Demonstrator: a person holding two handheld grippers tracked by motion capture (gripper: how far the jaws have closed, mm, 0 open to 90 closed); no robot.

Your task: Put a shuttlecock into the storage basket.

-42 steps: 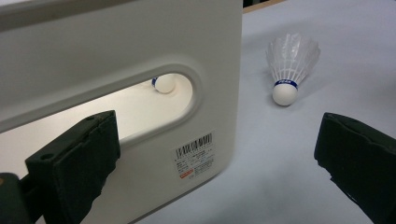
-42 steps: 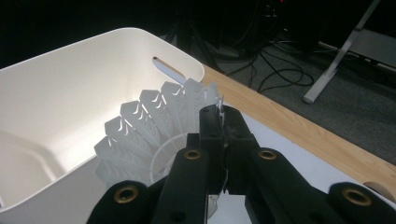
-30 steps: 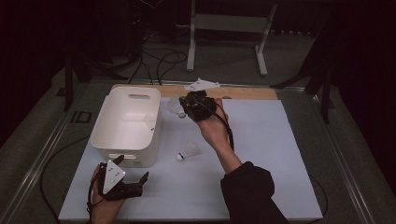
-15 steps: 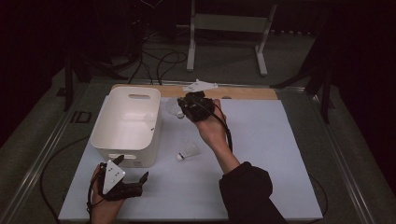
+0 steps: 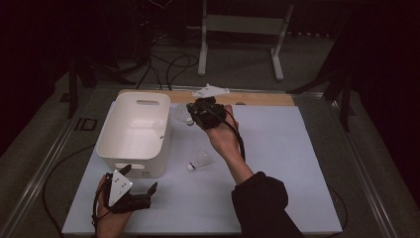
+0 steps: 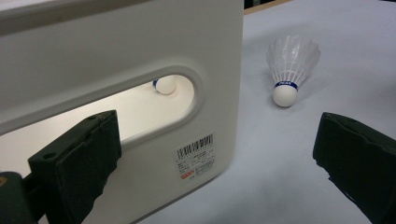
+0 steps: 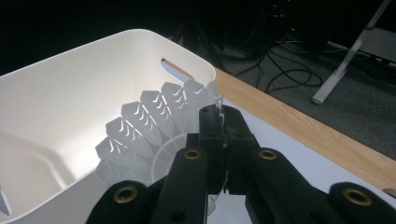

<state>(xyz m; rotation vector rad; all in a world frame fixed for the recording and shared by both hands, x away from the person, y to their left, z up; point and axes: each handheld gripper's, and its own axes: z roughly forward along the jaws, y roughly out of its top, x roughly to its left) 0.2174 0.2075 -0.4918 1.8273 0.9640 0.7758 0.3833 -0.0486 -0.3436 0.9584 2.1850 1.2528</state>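
Right gripper (image 5: 190, 113) pinching a white shuttlecock (image 5: 184, 116) by its feather skirt, just beside the white plastic bin (image 5: 115, 148).

In the right gripper view the jaws are closed tight on the feather edge of the shuttlecock (image 7: 154, 126), which sits against the bin's rim with the bin's inside behind it. Left gripper (image 5: 143, 191) rests near the table's front edge, in front of the bin, jaws spread wide, nothing between them. The left gripper view looks at the bin's handle slot (image 6: 140, 109), with a shuttlecock cork (image 6: 164, 85) showing through it inside the bin. Second shuttlecock (image 5: 199, 160) lies on the white tabletop (image 5: 287, 163) right of the bin, cork toward the front, feathers away; also seen past the bin's corner (image 6: 290, 65).
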